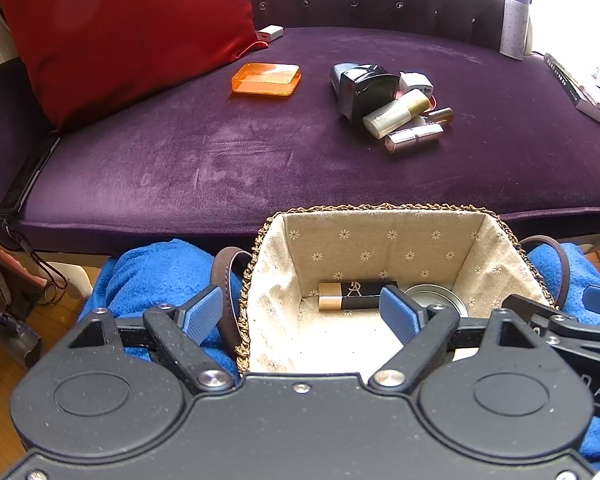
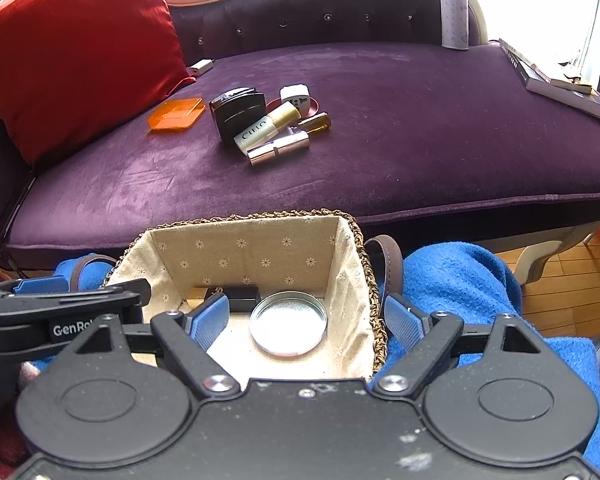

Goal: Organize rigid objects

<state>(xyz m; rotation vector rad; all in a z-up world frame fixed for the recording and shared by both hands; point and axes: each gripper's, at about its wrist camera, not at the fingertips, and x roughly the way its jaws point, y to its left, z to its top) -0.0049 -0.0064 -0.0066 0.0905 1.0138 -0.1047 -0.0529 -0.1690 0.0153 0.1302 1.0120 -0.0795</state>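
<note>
A woven basket [image 1: 384,209] with a cloth lining sits on a blue towel in front of the purple sofa; it also shows in the right wrist view [image 2: 256,218]. Inside lie a black and gold lipstick [image 1: 356,295] and a round silver tin [image 2: 287,323]. A pile of cosmetics [image 1: 392,108] lies on the sofa seat: a black box, a cream bottle [image 2: 268,125], a silver lipstick [image 2: 279,148], a small amber bottle. An orange case [image 1: 266,79] lies left of it. My left gripper [image 1: 300,314] is open over the basket's left rim. My right gripper [image 2: 306,320] is open over its right rim.
A red cushion [image 1: 120,28] leans at the sofa's left end. A white charger [image 1: 270,33] lies beside it. A lilac flask [image 2: 454,10] stands at the back right, with books [image 2: 556,78] on the right edge. A brown strap [image 2: 388,258] lies by the basket. Wooden floor lies below.
</note>
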